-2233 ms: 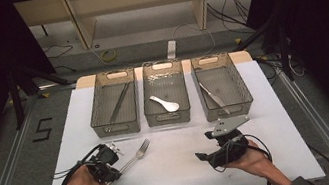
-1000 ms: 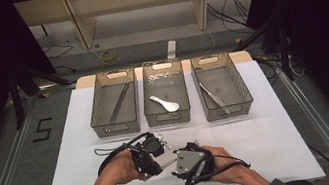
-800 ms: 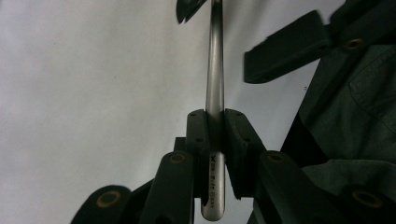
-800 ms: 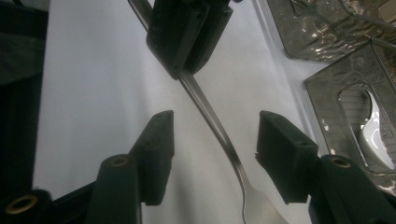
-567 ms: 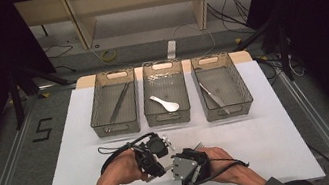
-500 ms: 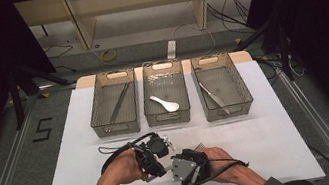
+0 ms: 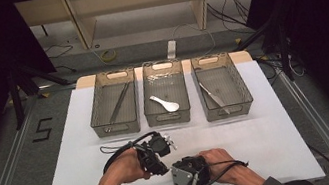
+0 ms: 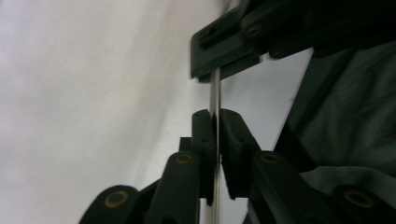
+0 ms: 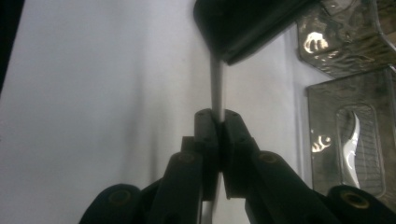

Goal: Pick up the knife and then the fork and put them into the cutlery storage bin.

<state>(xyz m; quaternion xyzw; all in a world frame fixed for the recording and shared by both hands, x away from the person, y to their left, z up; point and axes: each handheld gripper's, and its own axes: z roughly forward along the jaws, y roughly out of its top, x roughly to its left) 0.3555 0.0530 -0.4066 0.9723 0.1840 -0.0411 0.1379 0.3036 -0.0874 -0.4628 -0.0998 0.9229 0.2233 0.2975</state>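
A metal fork [image 7: 169, 141] is held just above the white table between both hands, at the front centre. My left gripper [image 7: 160, 163] is shut on its thin handle [image 8: 215, 93], which runs edge-on out of the pads [image 8: 204, 135]. My right gripper [image 7: 178, 171] is shut on the same handle [image 9: 217, 86], a little farther along. Both pairs of jaws have just been closing on the handle. In the left gripper view the right gripper's jaws stand at the top, and in the right gripper view the left one's do.
Three clear trays stand in a row at the back: the left tray [image 7: 102, 128] holds long thin metal pieces, the middle tray [image 7: 157, 119] a white spoon [image 7: 165, 103], the right tray [image 7: 242, 102] a knife [image 7: 214, 97]. White table surface [image 7: 271, 135] lies around the hands.
The hands came together from the table's sides to the front centre. The fork left the table in the left gripper, and the right gripper has closed in on the handle.
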